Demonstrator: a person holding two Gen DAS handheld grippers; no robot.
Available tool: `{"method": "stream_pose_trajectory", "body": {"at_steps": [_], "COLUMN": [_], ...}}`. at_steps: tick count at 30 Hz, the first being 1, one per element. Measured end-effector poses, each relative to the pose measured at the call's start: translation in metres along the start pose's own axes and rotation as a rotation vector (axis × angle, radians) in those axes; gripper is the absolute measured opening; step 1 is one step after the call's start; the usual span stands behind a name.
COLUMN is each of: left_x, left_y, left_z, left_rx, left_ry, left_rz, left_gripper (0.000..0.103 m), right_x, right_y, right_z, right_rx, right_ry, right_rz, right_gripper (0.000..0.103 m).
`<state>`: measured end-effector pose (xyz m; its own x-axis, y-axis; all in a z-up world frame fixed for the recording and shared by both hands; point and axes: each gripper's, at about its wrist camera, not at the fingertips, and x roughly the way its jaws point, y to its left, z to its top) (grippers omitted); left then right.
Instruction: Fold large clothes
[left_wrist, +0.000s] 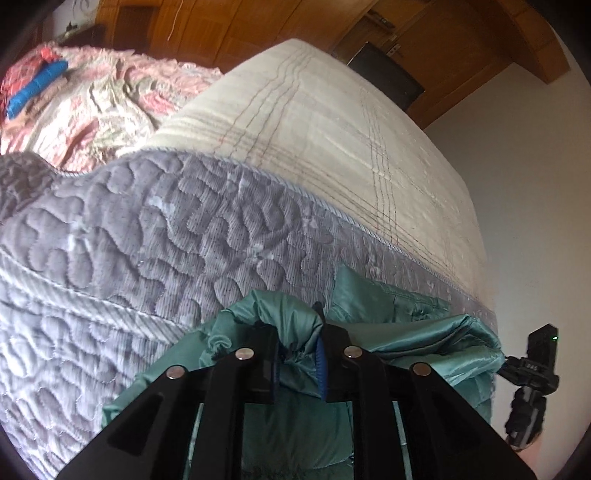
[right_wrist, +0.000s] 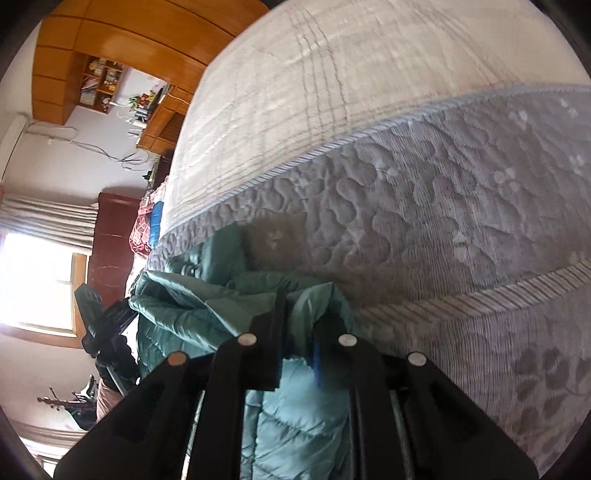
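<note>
The folding has barely begun, as far as I can judge: the teal quilted jacket (left_wrist: 295, 373) hangs bunched against the side of the mattress (left_wrist: 155, 229), not yet spread on the checked sheet (left_wrist: 332, 122) above and beyond both claws. The left gripper (left_wrist: 298, 356) pinches a puffy fold of it between its jaws, the rest drooping below and off to that claw's right. The right gripper (right_wrist: 298, 347) likewise clamps a fold, the bulk trailing to its left. Laying flat, squaring and folding all remain.
</note>
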<state>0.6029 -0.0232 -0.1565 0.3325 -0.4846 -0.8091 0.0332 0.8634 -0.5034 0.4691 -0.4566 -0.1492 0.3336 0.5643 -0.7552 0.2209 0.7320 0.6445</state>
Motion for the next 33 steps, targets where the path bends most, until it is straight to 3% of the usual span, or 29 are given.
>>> {"method": "stream_pose_trajectory", "body": {"at_steps": [3, 6, 8, 9, 12, 18, 25, 29, 33], "left_x": [-0.001, -0.016, -0.029, -0.038, -0.059, -0.071, -0.041, -0.026, -0.044], "left_y": [0.009, 0.015, 0.013, 0.011, 0.004, -0.013, -0.021, -0.006, -0.002], "left_z": [0.006, 0.010, 0.011, 0.010, 0.001, -0.046, -0.082, -0.081, -0.077], "left_rx": [-0.055, -0.085, -0.072, -0.059, 0.006, 0.161, 0.284, 0.258, 0.214], "left_ry": [0.023, 0.013, -0.012, -0.033, -0.069, -0.044, -0.013, 0.013, -0.002], "left_rz": [-0.057, -0.116, -0.124, -0.116, -0.068, 0.075, 0.261, 0.262, 0.242], "left_gripper": [0.025, 0.036, 0.043, 0.049, 0.052, 0.055, 0.055, 0.057, 0.056], "right_x": [-0.003, -0.018, -0.031, -0.039, -0.052, -0.045, -0.011, -0.002, -0.026], "right_y": [-0.009, -0.016, -0.017, -0.016, -0.010, 0.012, 0.013, 0.005, 0.010], "right_z": [0.003, 0.001, -0.002, -0.004, -0.015, -0.057, -0.070, -0.070, -0.078], "right_rx": [0.047, 0.079, 0.073, 0.063, 0.018, -0.115, -0.129, -0.102, -0.114], "right_ry": [0.010, -0.013, -0.050, -0.072, -0.080, -0.035, -0.016, -0.006, -0.044], "right_rz": [0.061, 0.127, 0.111, 0.090, 0.067, -0.073, -0.237, -0.246, -0.207], "right_gripper": [0.020, 0.036, 0.057, 0.058, 0.058, 0.058, 0.053, 0.052, 0.054]}}
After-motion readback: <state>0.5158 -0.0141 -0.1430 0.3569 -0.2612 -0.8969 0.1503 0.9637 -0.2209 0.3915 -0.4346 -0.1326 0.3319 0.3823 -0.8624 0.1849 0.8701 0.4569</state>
